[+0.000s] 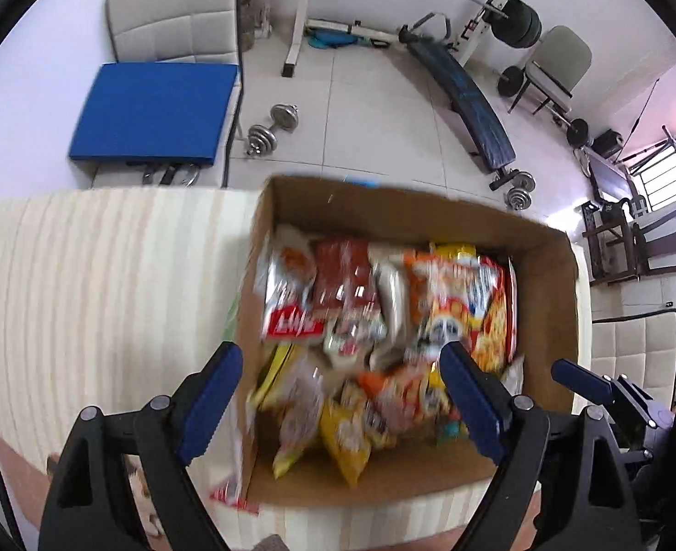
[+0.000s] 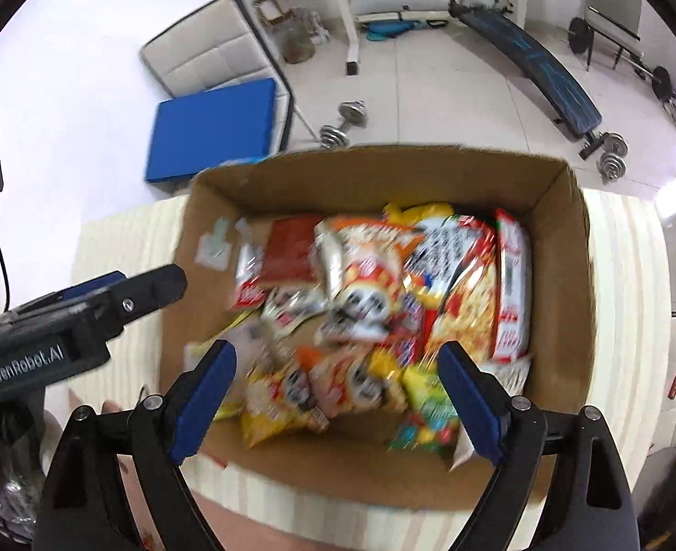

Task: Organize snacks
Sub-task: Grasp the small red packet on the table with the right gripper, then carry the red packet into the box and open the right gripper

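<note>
An open cardboard box point(image 1: 549, 284) stands on a cream striped table point(image 1: 108, 284) and holds several snack packets point(image 1: 383, 321), blurred by motion. My left gripper point(image 1: 342, 395) is open and empty, hovering above the box's near left part. In the right wrist view the same box point(image 2: 562, 211) and its snack packets point(image 2: 383, 303) fill the middle. My right gripper point(image 2: 338, 395) is open and empty above the box's near side. The left gripper's body point(image 2: 85, 317) shows at the left edge of that view, beside the box.
Beyond the table's far edge is a tiled floor with a white chair carrying a blue cushion point(image 1: 154, 110), dumbbells point(image 1: 273, 131), a weight bench point(image 1: 466, 101) and a barbell rack point(image 1: 301, 9). More chairs point(image 1: 631, 349) stand to the right.
</note>
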The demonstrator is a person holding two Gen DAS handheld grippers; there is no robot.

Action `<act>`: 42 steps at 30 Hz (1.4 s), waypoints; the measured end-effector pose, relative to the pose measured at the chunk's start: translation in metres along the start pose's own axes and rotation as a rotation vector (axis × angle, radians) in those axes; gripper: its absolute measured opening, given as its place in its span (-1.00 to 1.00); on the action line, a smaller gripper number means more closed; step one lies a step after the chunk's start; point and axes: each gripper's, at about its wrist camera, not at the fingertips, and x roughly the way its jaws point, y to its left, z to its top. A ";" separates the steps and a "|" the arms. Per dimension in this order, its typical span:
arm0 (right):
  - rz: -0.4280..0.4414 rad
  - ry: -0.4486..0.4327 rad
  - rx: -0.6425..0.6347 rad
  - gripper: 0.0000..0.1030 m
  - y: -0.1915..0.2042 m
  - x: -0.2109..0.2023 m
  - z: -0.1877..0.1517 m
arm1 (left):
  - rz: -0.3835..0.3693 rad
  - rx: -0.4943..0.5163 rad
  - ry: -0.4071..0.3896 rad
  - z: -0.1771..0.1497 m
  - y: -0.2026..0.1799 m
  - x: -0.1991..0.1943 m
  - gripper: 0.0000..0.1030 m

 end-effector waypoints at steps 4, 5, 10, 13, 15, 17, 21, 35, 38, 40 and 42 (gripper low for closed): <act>0.061 0.017 0.008 0.78 0.020 -0.007 -0.042 | 0.051 -0.003 -0.034 -0.053 0.017 -0.020 0.71; 0.077 0.025 0.007 0.78 0.027 -0.007 -0.056 | 0.055 -0.013 -0.032 -0.063 0.021 -0.022 0.71; 0.194 0.075 0.031 0.78 0.050 0.007 -0.116 | 0.103 -0.052 -0.011 -0.122 0.058 -0.029 0.71; 0.231 0.117 0.031 0.78 0.067 0.028 -0.140 | 0.066 -0.115 0.045 -0.147 0.085 -0.017 0.71; 0.279 0.160 0.052 0.76 0.076 0.050 -0.152 | 0.040 -0.166 0.084 -0.159 0.103 -0.004 0.71; 0.316 0.180 0.071 0.74 0.082 0.072 -0.162 | -0.021 -0.236 0.147 -0.168 0.125 0.013 0.71; 0.332 0.191 0.088 0.47 0.097 0.109 -0.169 | -0.141 -0.380 0.216 -0.181 0.162 0.040 0.71; 0.216 0.166 0.082 -0.11 0.135 0.172 -0.167 | -0.081 -0.400 0.262 -0.180 0.192 0.071 0.71; 0.174 0.167 0.066 -0.39 0.144 0.178 -0.164 | -0.060 -0.380 0.259 -0.180 0.188 0.070 0.71; 0.171 0.163 0.054 -0.41 0.146 0.177 -0.165 | -0.050 -0.369 0.257 -0.182 0.184 0.069 0.71; 0.163 0.151 0.043 -0.43 0.145 0.173 -0.166 | -0.044 -0.357 0.255 -0.185 0.178 0.067 0.71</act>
